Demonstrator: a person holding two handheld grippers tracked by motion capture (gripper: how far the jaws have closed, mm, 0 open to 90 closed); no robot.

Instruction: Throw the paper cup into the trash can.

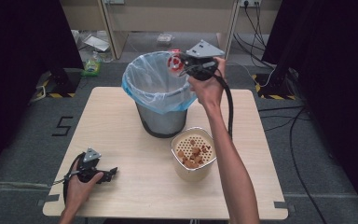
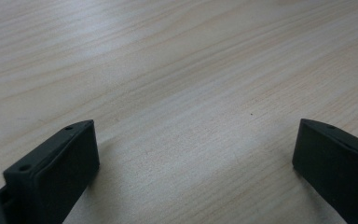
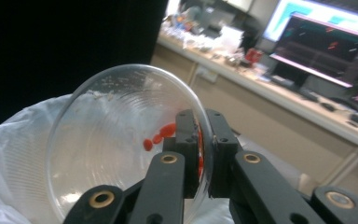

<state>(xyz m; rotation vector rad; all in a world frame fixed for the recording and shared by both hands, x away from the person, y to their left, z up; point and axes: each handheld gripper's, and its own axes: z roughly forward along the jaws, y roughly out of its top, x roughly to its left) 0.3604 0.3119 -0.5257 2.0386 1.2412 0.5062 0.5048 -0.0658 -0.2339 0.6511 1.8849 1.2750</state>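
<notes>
So the clear plastic bowl (image 3: 121, 140) is up in the air, tipped on its side right over the far-right rim of the trash bin (image 1: 161, 119), with its open mouth facing the bin. There are a few red bits stuck to the inside of the bowl near the rim. The right gripper (image 1: 182, 64) has it pinched by the rim, jaws squeezed nearly together with the thin plastic wall between them, one jaw inside the bowl and one outside. From the high view the bowl (image 1: 175, 62) shows as a reddish disc just at the gripper's tip.

The bin is a grey metal one lined with a pale blue bag (image 1: 154, 86), sitting toward the far middle of the wooden table (image 1: 121, 186). Just in front of it, on the right, is a cream colander-style container (image 1: 192, 156) with brownish food scraps in it.

The left gripper (image 1: 114, 171) is parked down on the near-left corner of the table, jaws spread wide with nothing but bare tabletop (image 2: 177, 70) between them.
</notes>
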